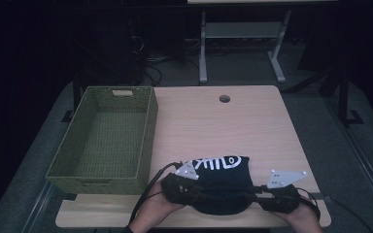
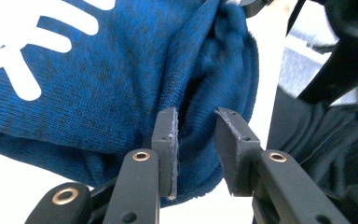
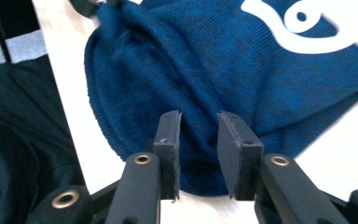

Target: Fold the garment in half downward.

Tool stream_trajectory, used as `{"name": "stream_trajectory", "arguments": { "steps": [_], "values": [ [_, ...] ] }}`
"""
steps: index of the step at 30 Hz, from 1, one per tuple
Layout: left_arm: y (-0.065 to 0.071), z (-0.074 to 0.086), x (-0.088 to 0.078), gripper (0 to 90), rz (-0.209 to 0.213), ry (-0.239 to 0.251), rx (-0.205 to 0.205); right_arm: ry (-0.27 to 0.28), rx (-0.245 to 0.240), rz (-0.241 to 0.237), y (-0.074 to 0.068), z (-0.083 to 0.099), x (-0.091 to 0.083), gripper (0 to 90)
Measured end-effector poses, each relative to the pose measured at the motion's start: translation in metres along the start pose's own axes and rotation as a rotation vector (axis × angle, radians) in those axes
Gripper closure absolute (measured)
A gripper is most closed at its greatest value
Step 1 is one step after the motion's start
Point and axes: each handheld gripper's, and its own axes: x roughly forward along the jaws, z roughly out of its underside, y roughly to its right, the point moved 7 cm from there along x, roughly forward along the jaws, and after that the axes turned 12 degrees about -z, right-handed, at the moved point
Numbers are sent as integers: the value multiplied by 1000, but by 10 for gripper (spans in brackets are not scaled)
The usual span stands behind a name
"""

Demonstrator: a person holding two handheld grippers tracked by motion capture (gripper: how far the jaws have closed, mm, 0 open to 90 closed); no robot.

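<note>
We have the folded blue knit garment (image 1: 222,182) lying at the near edge of the wooden table (image 1: 213,121), just in front of us and just to the right of the green woven basket (image 1: 104,138), which stands with its open top free on the table's left side. That placing makes sense to us: the basket is likely where the folded piece is meant to go, so we keep the garment close beside it. Our left gripper (image 2: 196,149) sits at the garment's left end and our right gripper (image 3: 198,149) at its right end, so the bundle is flanked from both sides and would lift evenly rather than unfold. In the left gripper view the jaws stand parted with a fold of the blue knit between them; one pad (image 2: 165,140) brushes the cloth, but the fabric is not pinched. In the right gripper view the jaws are likewise parted around the rounded hem, with a gap showing, so neither gripper is clamping. We judge that the fold is done and the cloth rests on the table by itself.
</note>
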Motion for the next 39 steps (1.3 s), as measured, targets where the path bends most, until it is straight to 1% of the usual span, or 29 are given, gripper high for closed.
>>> {"name": "stream_trajectory", "arguments": {
  "steps": [1, 3, 6, 9, 10, 11, 12, 13, 14, 16, 18, 20, 21, 22, 23, 24, 25, 26, 27, 29, 30, 31, 32, 33, 36, 38, 39],
  "values": [
    [-3, -3, -7, 673, -14, 17, -1, 8, 5, 6, 1, -1, -3, 686],
    [-7, -7, -15, 680, -33, 34, 3, 31, 7, 24, 4, -3, -12, 690],
    [-17, -11, -22, 756, -66, 48, -3, 62, 7, 38, 10, -8, -20, 741],
    [-27, -16, -18, 846, -85, 59, -30, 76, -4, 35, 16, -16, -21, 823],
    [-31, -18, -15, 874, -97, 60, -34, 78, -7, 29, 17, -18, -19, 850],
    [-35, -20, -13, 891, -113, 52, -27, 78, -8, 22, 19, -20, -17, 864],
    [-39, -23, -10, 898, -124, 53, -36, 74, -3, 11, 19, -22, -14, 882],
    [-43, -25, -7, 899, -129, 52, -43, 68, -10, 6, 19, -23, -11, 893],
    [-47, -28, -5, 899, -139, 50, -44, 64, -15, 1, 19, -24, -8, 895],
    [-54, -32, 0, 899, -159, 51, -62, 53, -18, -5, 21, -25, -2, 897],
    [-60, -33, 5, 899, -173, 39, -63, 37, -20, -10, 22, -25, 3, 898],
    [-64, -33, 11, 899, -184, 30, -85, 31, -17, -26, 23, -24, 7, 898],
    [-66, -32, 14, 899, -183, 21, -88, 22, -15, -27, 23, -22, 10, 898],
    [-67, -30, 18, 899, -180, 2, -84, 12, -9, -32, 23, -20, 12, 898],
    [-67, -28, 20, 899, -179, -5, -85, 4, -7, -43, 22, -17, 14, 898],
    [-66, -27, 24, 899, -173, -13, -96, 1, -2, -48, 21, -15, 16, 898],
    [-66, -24, 27, 899, -170, -33, -81, -14, 2, -53, 20, -13, 17, 898],
    [-65, -22, 31, 899, -170, -44, -77, -20, 0, -56, 18, -11, 19, 898],
    [-64, -21, 35, 899, -165, -48, -89, -28, -3, -63, 17, -8, 20, 898],
    [-63, -17, 41, 899, -163, -68, -76, -45, -3, -63, 16, -4, 22, 898],
    [-63, -16, 44, 899, -163, -72, -79, -47, -3, -73, 15, -2, 24, 899],
    [-63, -15, 47, 899, -164, -84, -69, -53, -2, -78, 14, 0, 25, 899],
    [-63, -14, 50, 899, -163, -90, -63, -56, -4, -83, 13, 1, 27, 899],
    [-63, -13, 52, 899, -162, -91, -68, -66, -6, -84, 12, 3, 28, 899],
    [-64, -13, 57, 900, -167, -100, -62, -81, -16, -93, 8, 4, 33, 899],
    [-67, -12, 59, 900, -168, -111, -49, -87, -17, -98, 7, 5, 35, 899],
    [-68, -13, 61, 900, -168, -104, -57, -86, -16, -103, 6, 4, 37, 899]
  ]
}}
